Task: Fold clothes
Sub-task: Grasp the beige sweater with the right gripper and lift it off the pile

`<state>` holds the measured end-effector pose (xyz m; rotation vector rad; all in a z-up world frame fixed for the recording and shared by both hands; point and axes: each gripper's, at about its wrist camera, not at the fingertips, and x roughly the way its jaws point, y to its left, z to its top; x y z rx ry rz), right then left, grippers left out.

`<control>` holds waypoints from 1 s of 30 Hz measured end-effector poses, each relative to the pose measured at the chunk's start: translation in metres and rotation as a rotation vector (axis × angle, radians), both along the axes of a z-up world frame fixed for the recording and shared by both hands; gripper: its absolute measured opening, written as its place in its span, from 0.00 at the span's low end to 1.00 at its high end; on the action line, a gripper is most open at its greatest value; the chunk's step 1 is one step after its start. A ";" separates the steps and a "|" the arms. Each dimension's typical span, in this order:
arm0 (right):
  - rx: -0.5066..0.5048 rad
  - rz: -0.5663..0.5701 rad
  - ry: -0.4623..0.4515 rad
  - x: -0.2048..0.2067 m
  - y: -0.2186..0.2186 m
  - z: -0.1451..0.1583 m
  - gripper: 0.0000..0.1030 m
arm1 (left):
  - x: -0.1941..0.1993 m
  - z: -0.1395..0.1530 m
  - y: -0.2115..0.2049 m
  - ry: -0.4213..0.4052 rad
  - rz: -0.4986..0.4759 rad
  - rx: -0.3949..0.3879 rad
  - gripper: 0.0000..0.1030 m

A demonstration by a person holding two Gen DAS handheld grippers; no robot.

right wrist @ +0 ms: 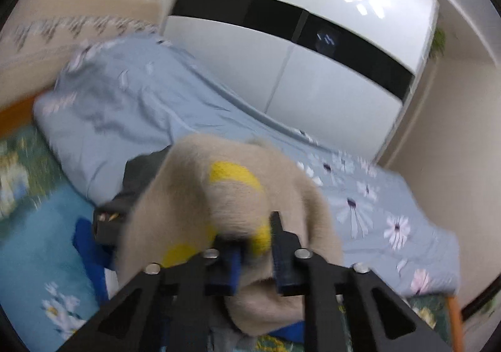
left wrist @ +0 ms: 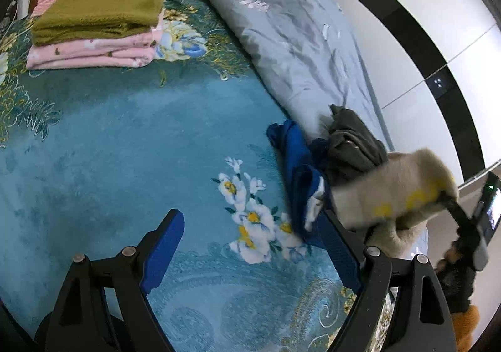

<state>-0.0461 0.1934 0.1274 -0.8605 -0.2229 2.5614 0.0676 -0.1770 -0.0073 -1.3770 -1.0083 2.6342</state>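
Note:
A beige fuzzy garment (left wrist: 397,186) with yellow patches hangs lifted above the clothes pile at the right side of the bed. My right gripper (right wrist: 255,236) is shut on it, its blue pads pinching the beige garment (right wrist: 200,195); the left wrist view shows that right gripper (left wrist: 451,200) at the far right. Under it lie a crumpled blue garment (left wrist: 297,164) and a dark grey garment (left wrist: 350,139). My left gripper (left wrist: 250,217) stands open over the teal floral bedspread (left wrist: 125,133), nothing between its fingers.
A folded stack sits at the far left of the bed: an olive towel (left wrist: 97,11) on pink clothes (left wrist: 94,51). A grey-blue flowered quilt (left wrist: 297,39) lies rolled along the right side. A white wardrobe (right wrist: 313,70) with a black band stands beyond the bed.

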 end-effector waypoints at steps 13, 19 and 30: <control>0.091 0.073 0.127 0.184 0.059 0.144 0.10 | 0.034 0.052 0.022 0.129 -0.092 -0.001 0.85; 0.175 0.084 0.210 0.288 0.060 0.205 0.09 | 0.044 0.072 0.046 0.176 -0.167 -0.005 0.85; 0.259 0.281 0.187 0.306 -0.001 0.224 0.07 | 0.071 0.092 0.069 0.241 -0.253 -0.020 0.85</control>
